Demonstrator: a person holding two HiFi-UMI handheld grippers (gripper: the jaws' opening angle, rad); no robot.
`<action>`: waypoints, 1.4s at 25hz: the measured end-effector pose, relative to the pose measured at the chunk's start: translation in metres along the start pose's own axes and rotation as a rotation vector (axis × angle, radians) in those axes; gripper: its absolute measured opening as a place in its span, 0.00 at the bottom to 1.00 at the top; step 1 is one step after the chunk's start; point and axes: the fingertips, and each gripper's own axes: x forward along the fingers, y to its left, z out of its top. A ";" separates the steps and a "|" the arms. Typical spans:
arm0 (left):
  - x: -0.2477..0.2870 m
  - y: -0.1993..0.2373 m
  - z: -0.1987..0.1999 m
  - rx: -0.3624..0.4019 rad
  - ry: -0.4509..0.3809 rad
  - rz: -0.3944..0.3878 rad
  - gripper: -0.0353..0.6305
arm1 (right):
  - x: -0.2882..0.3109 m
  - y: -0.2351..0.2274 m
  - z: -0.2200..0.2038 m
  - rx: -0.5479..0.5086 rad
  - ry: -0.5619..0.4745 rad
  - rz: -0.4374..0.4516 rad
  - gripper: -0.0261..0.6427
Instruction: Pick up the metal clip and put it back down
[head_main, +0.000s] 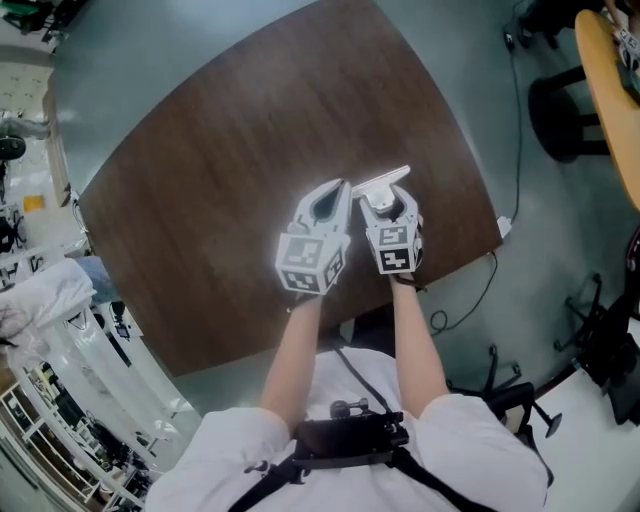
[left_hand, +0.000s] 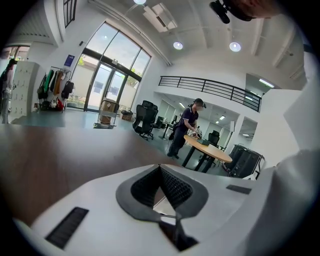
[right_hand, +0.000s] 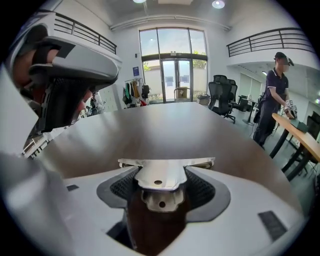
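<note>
- Metal clip sits between the jaws of your right gripper, handles back in the gap, over the brown table.
- Right jaws stand wide but pinch the clip's handles from both sides. Your left gripper, just beside, has its tips pressed together, nothing between.
- Clip's mouth points away from you, past the fingertips; its long bar runs crosswise to the jaws.

Bright, even indoor light comes from round ceiling lamps above the brown table and tall windows beyond its far end. The tabletop has a soft pale sheen, with no hard shadows. Above it, the metal clip glints white. Both gripper views bulge, with dark rounded corners. The left one smears the table.
</note>
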 end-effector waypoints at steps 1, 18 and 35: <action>-0.002 0.000 0.002 0.000 -0.004 0.002 0.07 | 0.000 0.000 -0.001 0.005 0.005 -0.002 0.48; -0.085 0.015 0.056 0.044 -0.141 0.070 0.07 | -0.064 0.022 0.051 -0.017 -0.095 -0.052 0.48; -0.274 0.079 0.139 0.101 -0.415 0.278 0.07 | -0.156 0.206 0.209 -0.257 -0.443 0.162 0.19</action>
